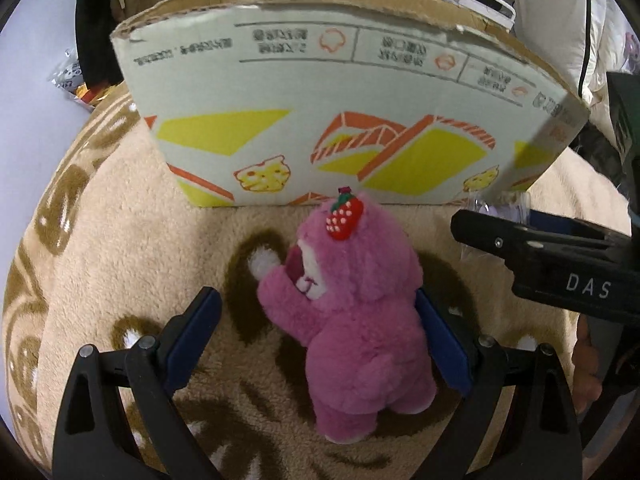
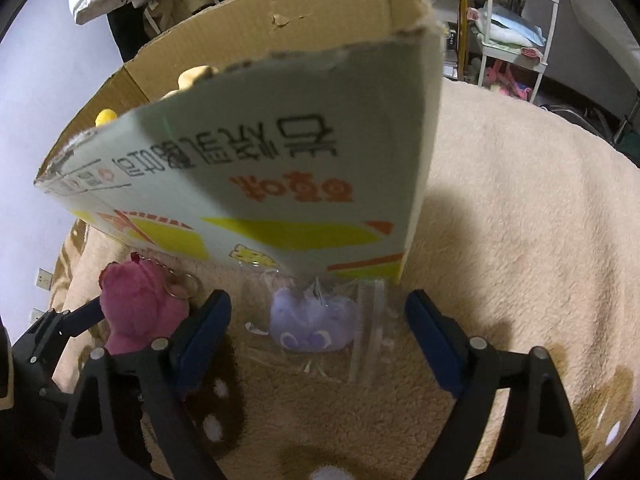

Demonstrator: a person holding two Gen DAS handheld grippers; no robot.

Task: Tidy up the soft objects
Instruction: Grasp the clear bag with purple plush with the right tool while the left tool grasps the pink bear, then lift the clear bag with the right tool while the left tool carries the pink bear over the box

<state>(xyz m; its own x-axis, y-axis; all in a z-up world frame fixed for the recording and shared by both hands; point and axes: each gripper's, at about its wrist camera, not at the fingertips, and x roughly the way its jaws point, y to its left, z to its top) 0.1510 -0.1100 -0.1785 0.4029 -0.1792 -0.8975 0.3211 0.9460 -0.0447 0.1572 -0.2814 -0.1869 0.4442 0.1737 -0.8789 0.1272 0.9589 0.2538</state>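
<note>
A pink plush bear (image 1: 356,320) with a strawberry on its head lies on the beige blanket in front of a printed cardboard box (image 1: 320,120). My left gripper (image 1: 316,296) stands open around it; the right pad touches the bear's back and the left pad is clear of it. In the right wrist view, a small purple plush in a clear plastic bag (image 2: 312,324) lies at the box's corner. My right gripper (image 2: 316,300) is open around it, both pads apart from the bag. The pink bear (image 2: 140,304) with its key ring sits to the left.
The cardboard box (image 2: 280,140) stands open-topped, with yellow plush toys (image 2: 106,116) showing inside. A fleece blanket (image 2: 520,220) with brown bear patterns covers the surface. A white wire rack (image 2: 516,40) and clutter stand behind. One finger (image 1: 500,240) of the right gripper reaches in beside the bear.
</note>
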